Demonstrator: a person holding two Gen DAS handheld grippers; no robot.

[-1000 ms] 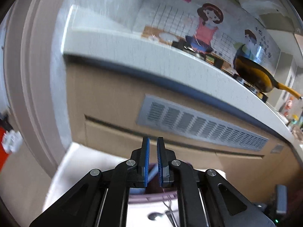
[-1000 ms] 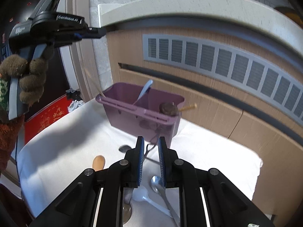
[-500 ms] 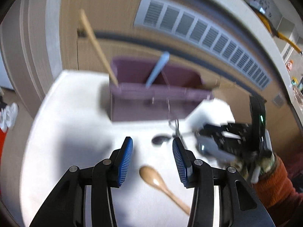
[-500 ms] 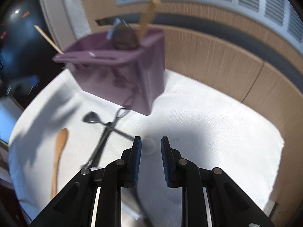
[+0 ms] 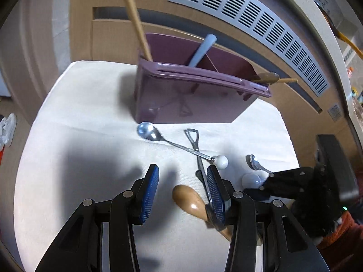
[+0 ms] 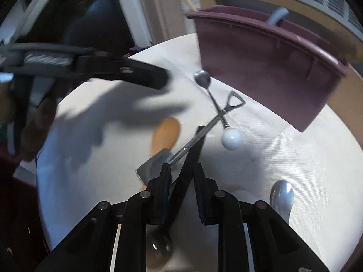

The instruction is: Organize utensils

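Observation:
A purple utensil holder [image 5: 192, 95] stands at the back of a white cloth [image 5: 79, 136]; it also shows in the right wrist view [image 6: 267, 68]. It holds a wooden stick [image 5: 136, 22], a light blue handle [image 5: 202, 49] and a brown spoon [image 5: 267, 77]. On the cloth lie a metal spoon with a white ball end [image 5: 179, 145], a shovel-handled metal utensil [image 5: 195, 145], a wooden spoon [image 5: 192, 201] and a black-handled spoon [image 6: 181, 185]. My left gripper [image 5: 182, 188] is open above the wooden spoon's bowl. My right gripper [image 6: 181, 190] is open, its fingers either side of the black handle.
Another metal spoon [image 6: 281, 197] lies at the right on the cloth, with a white spoon [image 5: 251, 179] beside it. A wooden cabinet front with a grey vent grille [image 5: 249, 22] rises behind the holder. The cloth's edge drops off at left [image 5: 29, 136].
Both grippers have swung down from the cabinet and holder toward the cloth. The left gripper opened wide and now hovers over the wooden spoon. The right one now straddles the black handle.

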